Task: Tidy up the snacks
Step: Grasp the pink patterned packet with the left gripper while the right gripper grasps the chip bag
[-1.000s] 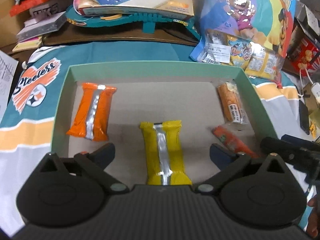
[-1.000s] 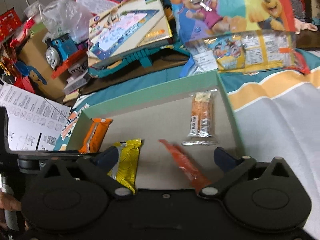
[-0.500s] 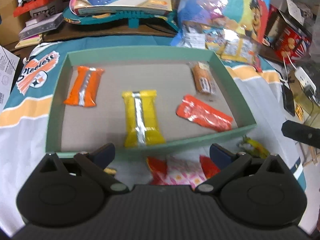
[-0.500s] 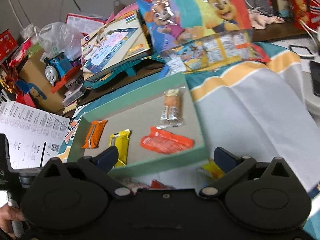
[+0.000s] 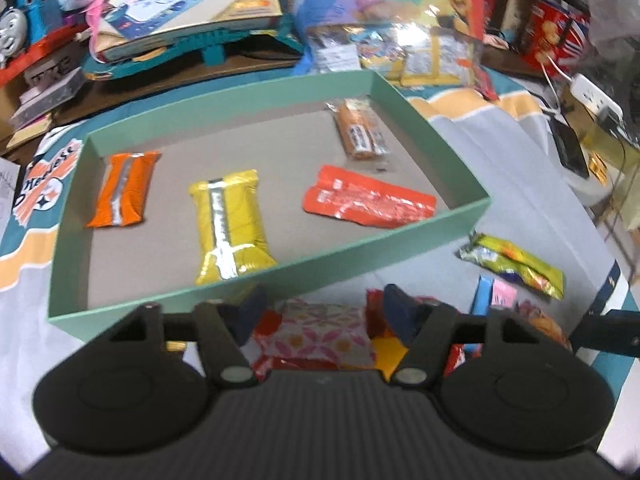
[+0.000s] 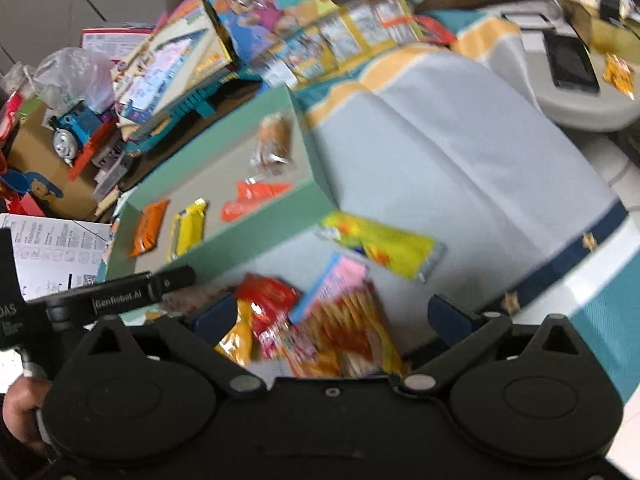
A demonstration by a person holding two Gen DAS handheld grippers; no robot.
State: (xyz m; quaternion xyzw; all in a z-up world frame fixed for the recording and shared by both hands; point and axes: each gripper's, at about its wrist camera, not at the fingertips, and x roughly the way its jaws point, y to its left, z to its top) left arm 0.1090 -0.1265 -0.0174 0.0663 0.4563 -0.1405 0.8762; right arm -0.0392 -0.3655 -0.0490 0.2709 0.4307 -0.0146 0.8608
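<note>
A green box lies on the blanket and holds an orange packet, a yellow packet, a red-orange packet and a clear-wrapped orange snack. Loose snacks lie in front of it: a pink-flowered packet and a yellow-green packet. My left gripper is open just above the flowered packet. My right gripper is open over a heap of red and orange packets, with a yellow packet beyond. The box also shows in the right wrist view.
Toy boxes and a blue toy train crowd the back edge. A cartoon snack bag lies behind the box. A phone and a power strip sit on a side table at the right.
Both grippers have pulled back from the box toward the near side, so the loose snack heap in front of the box now shows under them. The left jaws have narrowed a little.
</note>
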